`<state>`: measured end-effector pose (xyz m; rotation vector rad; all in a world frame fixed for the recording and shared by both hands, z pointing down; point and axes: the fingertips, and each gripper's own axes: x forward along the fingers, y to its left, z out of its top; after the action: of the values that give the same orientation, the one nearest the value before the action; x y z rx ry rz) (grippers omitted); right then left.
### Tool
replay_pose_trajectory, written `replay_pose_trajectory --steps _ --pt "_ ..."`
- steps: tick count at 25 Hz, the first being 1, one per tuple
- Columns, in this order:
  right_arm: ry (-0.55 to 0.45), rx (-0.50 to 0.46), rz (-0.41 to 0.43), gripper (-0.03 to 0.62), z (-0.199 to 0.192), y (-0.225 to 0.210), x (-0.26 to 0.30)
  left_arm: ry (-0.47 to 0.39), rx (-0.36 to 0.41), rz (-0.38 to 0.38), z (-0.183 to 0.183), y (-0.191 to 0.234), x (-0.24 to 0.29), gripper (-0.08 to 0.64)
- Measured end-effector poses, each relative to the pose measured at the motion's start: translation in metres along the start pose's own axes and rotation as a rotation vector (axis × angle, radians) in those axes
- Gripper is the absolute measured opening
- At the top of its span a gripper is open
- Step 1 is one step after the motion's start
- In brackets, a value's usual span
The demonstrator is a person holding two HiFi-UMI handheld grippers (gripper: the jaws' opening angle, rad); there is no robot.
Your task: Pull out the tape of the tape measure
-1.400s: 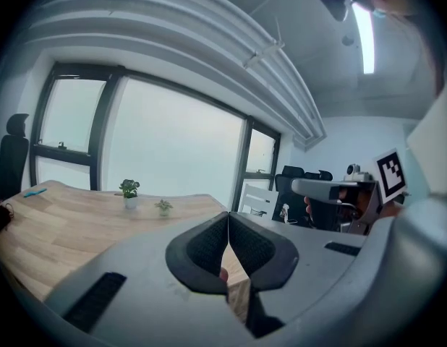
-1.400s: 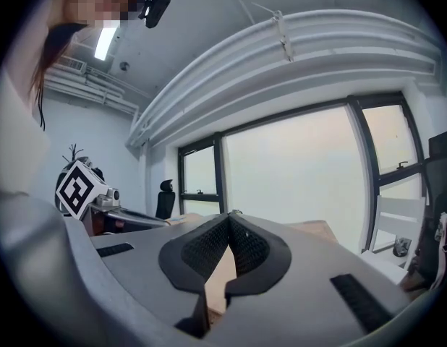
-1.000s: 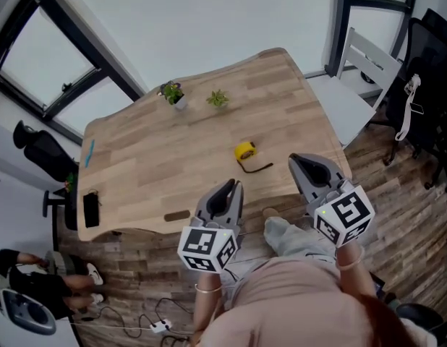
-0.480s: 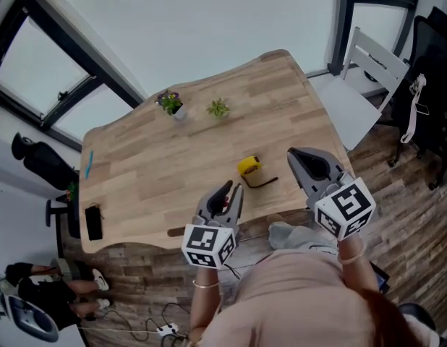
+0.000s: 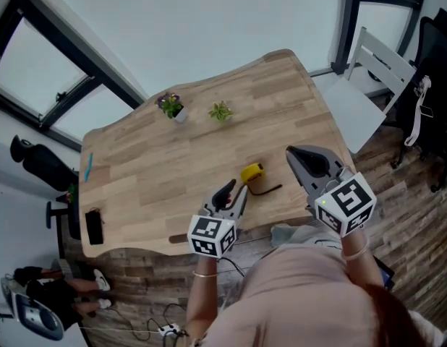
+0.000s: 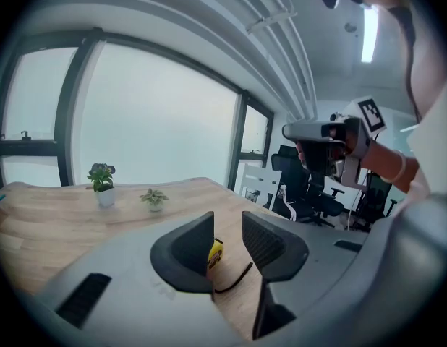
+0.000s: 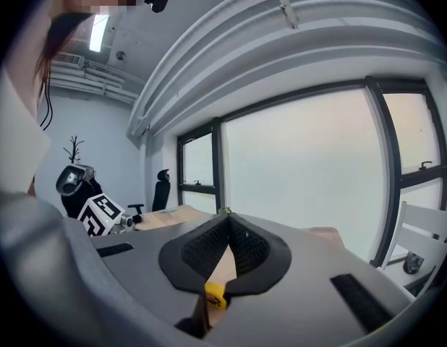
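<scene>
A yellow tape measure (image 5: 252,172) lies on the wooden table (image 5: 158,172) near its front edge, with a black strap (image 5: 267,189) trailing to its right. My left gripper (image 5: 233,189) hovers just short of it on the near left. Its jaws are opening and nothing sits between them. In the left gripper view the tape measure (image 6: 215,252) shows through the gap, further ahead of the left gripper (image 6: 228,219). My right gripper (image 5: 290,152) hangs to the right of the tape measure, shut and empty. In the right gripper view the right gripper (image 7: 226,214) has its tips meeting, and the tape measure (image 7: 215,293) shows below them.
Two small potted plants (image 5: 171,105) (image 5: 221,111) stand at the table's far side. A blue pen (image 5: 87,166) and a black flat object (image 5: 94,227) lie at the left end. A white chair (image 5: 368,85) stands beyond the right end. Cables lie on the floor.
My left gripper has moved forward over the table edge towards the tape measure, and its jaws have parted. The right gripper has barely moved.
</scene>
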<state>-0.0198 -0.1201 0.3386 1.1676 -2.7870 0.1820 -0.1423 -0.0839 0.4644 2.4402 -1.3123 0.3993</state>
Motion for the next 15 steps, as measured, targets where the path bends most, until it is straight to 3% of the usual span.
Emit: replay_pose_trajectory --steps 15 --pt "0.049 -0.013 0.012 -0.002 -0.011 -0.035 0.033 0.098 0.005 -0.014 -0.058 0.032 0.056 0.199"
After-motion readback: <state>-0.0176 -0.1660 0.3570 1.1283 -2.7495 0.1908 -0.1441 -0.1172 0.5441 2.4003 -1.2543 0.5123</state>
